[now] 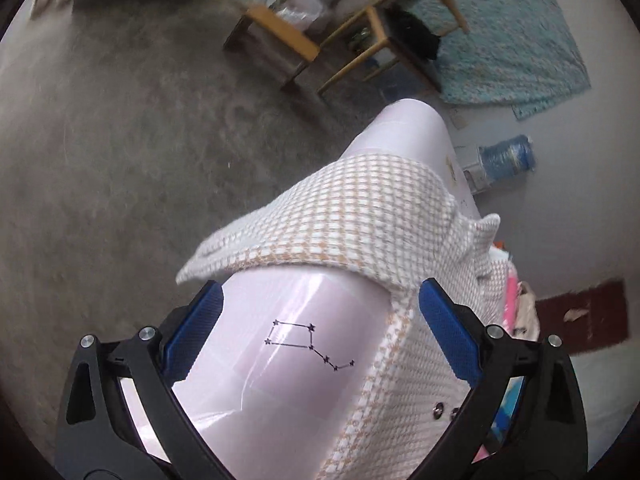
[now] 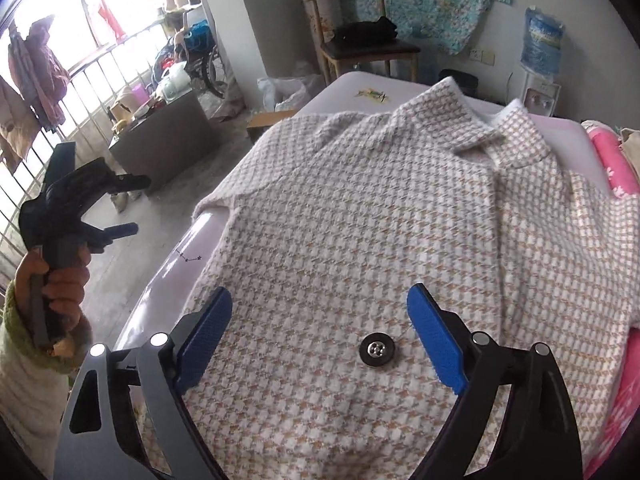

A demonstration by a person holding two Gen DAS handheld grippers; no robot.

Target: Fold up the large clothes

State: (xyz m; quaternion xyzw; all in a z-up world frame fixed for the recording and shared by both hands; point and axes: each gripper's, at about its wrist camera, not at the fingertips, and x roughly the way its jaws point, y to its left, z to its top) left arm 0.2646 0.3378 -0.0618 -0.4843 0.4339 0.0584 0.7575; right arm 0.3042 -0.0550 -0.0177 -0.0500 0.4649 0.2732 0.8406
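Blue-padded black right gripper (image 2: 320, 334) with fingers spread wide, grasping nothing, above a dark round button (image 2: 375, 349) on the cream-and-tan houndstooth woven coat (image 2: 360, 208); coat lies flat, collar away from the camera, on the glossy pale-pink table (image 2: 160, 276); left gripper (image 1: 320, 320), likewise released, above the table edge beside a coat sleeve (image 1: 344, 216); wooden chair (image 2: 360, 40) beyond.

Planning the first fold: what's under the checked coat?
The checked coat lies on a glossy lilac table with a star drawing. The surface beneath the coat's middle is covered.
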